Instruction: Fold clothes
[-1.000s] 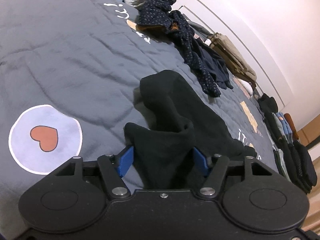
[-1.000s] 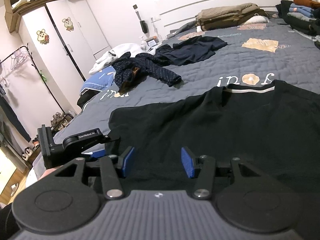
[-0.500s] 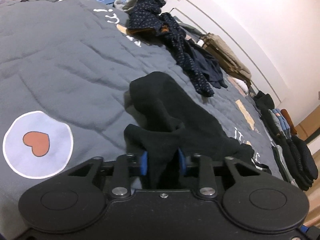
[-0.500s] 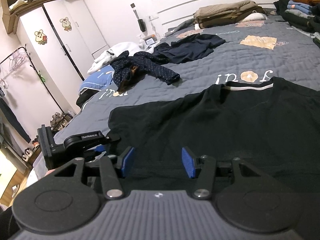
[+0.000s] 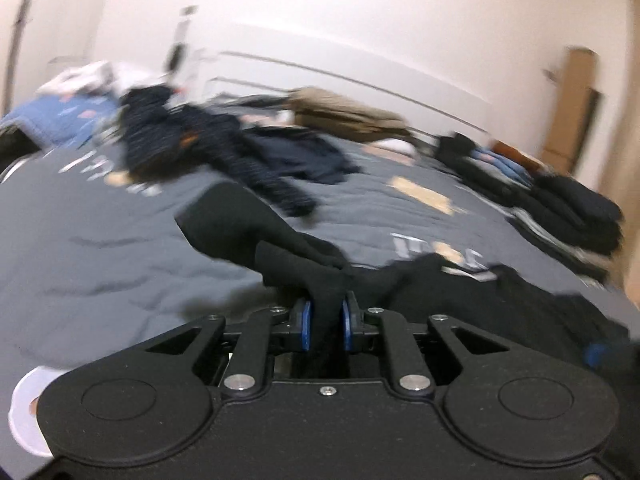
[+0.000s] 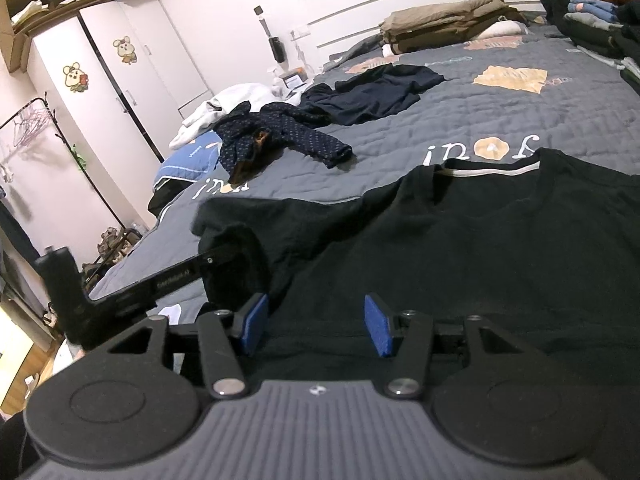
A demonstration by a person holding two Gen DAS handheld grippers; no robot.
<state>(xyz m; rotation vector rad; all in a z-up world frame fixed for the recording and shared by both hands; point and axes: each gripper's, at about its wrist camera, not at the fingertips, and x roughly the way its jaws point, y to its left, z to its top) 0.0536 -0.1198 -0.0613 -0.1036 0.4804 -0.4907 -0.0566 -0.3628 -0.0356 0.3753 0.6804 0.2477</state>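
A black T-shirt (image 6: 480,232) lies spread on the grey quilted bed (image 6: 560,112), its neckline with a pale stripe toward the headboard. My left gripper (image 5: 325,322) is shut on the shirt's black sleeve (image 5: 248,220) and lifts it off the quilt; the left wrist view is blurred. The left gripper also shows in the right wrist view (image 6: 224,258), holding the raised sleeve at the shirt's left side. My right gripper (image 6: 316,330) is open and empty, low over the shirt's lower part.
A dotted navy garment (image 6: 280,136) and a dark blue garment (image 6: 380,92) lie loose farther up the bed. Folded beige items (image 6: 448,20) sit by the headboard. A stack of folded clothes (image 6: 600,12) is at the far right. A white wardrobe (image 6: 120,80) stands left.
My left gripper closed on the black sleeve, then lifted it and swung toward the shirt's body. The right gripper stayed open and barely moved.
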